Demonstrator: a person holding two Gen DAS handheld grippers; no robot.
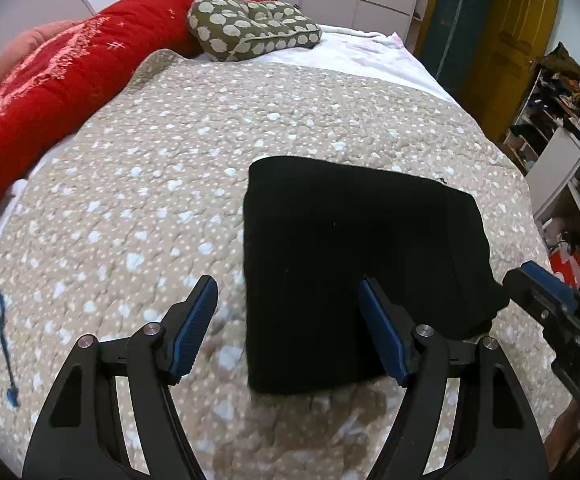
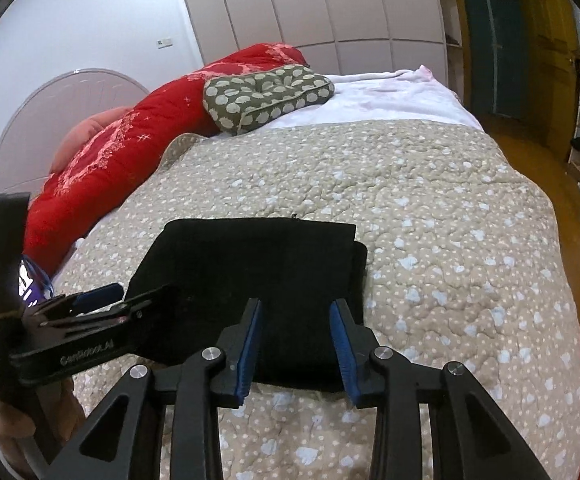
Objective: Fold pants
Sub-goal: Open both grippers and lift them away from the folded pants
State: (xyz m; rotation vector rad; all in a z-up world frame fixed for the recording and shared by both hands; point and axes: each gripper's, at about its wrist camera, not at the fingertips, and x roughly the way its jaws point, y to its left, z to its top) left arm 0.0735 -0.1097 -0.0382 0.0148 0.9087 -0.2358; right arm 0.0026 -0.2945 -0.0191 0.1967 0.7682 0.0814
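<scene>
Left wrist view: bed (image 1: 370, 52) with beige dotted quilt (image 1: 150, 184), red comforter (image 1: 50, 80) along its far-left side, spotted cushion (image 1: 250, 28) near the head. Black pants (image 1: 350, 240) lie folded into a flat rectangle on the quilt. Left gripper (image 1: 288, 328) is spread wide over the pants' near-left edge holding nothing; right gripper (image 2: 296, 344) is part-open above the near edge, empty too.

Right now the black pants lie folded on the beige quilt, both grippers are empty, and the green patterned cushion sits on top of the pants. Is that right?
One thing is wrong: the green cushion is not on the black pants. It lies far off near the head of the bed, against the red blanket, as the right wrist view shows. The pants do lie folded on the beige quilt, and the left gripper and right gripper hold nothing.
</scene>
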